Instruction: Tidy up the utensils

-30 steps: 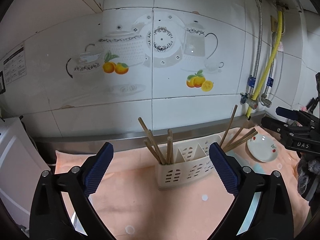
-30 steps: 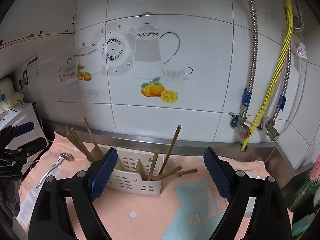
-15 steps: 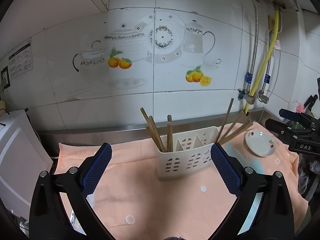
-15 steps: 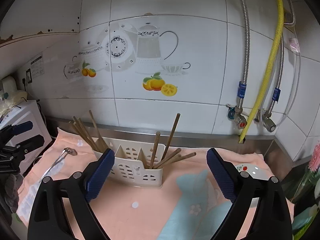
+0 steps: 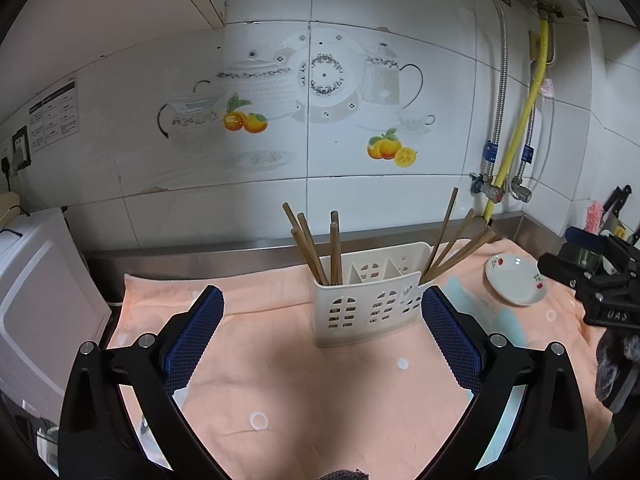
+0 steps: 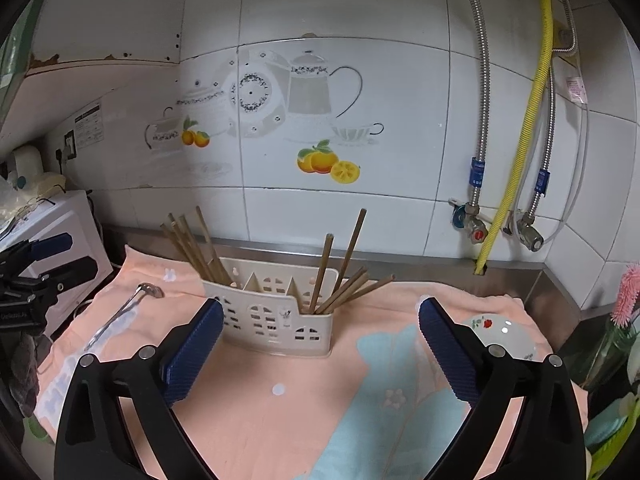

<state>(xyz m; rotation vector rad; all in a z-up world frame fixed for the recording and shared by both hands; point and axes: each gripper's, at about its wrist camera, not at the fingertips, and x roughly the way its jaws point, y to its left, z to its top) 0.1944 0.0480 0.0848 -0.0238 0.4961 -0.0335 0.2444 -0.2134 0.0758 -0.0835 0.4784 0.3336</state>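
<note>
A cream slotted utensil caddy [image 5: 370, 300] stands on the peach towel [image 5: 280, 368]; it also shows in the right wrist view [image 6: 276, 316]. Several wooden chopsticks stand in its left end [image 5: 316, 248] and several lean out of its right end [image 5: 452, 244]. A metal spoon [image 6: 124, 312] lies on the towel left of the caddy. My left gripper [image 5: 320, 340] is open and empty, hovering in front of the caddy. My right gripper [image 6: 320, 348] is open and empty, in front of the caddy's right end.
A small white saucer [image 5: 516, 280] with red flowers lies on the towel at the right. A white appliance [image 5: 36, 300] stands at the left. Pipes and a yellow hose [image 6: 516, 152] run down the tiled wall. A vase with a pink flower [image 6: 624, 300] stands far right.
Both grippers have drawn back and risen a little, so the caddy sits smaller and further off. Both stay open and empty. Nothing on the towel has moved.
</note>
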